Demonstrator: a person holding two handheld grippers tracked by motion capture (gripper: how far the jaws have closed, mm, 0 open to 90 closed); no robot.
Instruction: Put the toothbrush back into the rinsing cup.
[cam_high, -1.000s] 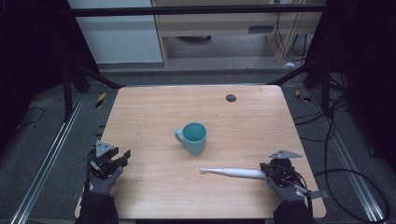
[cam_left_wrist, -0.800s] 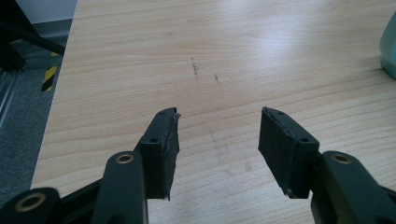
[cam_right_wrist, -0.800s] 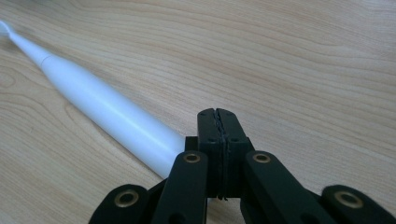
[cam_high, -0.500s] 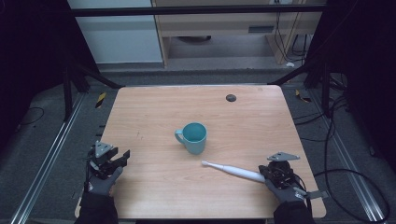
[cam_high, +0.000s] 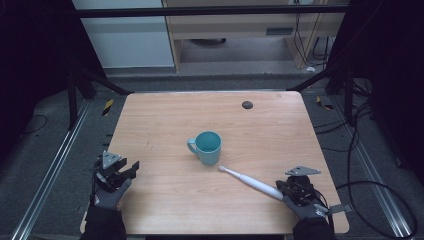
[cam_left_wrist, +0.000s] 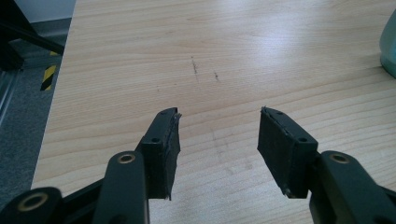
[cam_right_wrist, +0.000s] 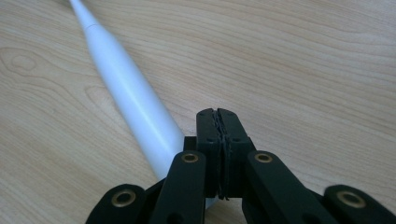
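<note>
A teal mug (cam_high: 208, 146) stands upright mid-table, its handle to the left; its side shows at the edge of the left gripper view (cam_left_wrist: 390, 46). A white electric toothbrush (cam_high: 250, 182) lies flat, its head close to the mug's base and its handle running back to my right gripper (cam_high: 292, 189). In the right gripper view the jaws (cam_right_wrist: 217, 116) are shut on each other with nothing between them, and the toothbrush handle (cam_right_wrist: 126, 93) lies against their left side. My left gripper (cam_high: 131, 167) rests at the table's near-left edge, open and empty (cam_left_wrist: 219, 135).
The wooden table (cam_high: 165, 125) carries a small dark round spot (cam_high: 247, 104) near its far edge. Metal floor rails (cam_high: 50, 170) and cables (cam_high: 370, 185) run beside the table. A cabinet stands beyond the far edge.
The toothbrush has swung: its head moved up toward the mug while its handle end shifted toward the near edge with my right gripper. The left gripper stayed put.
</note>
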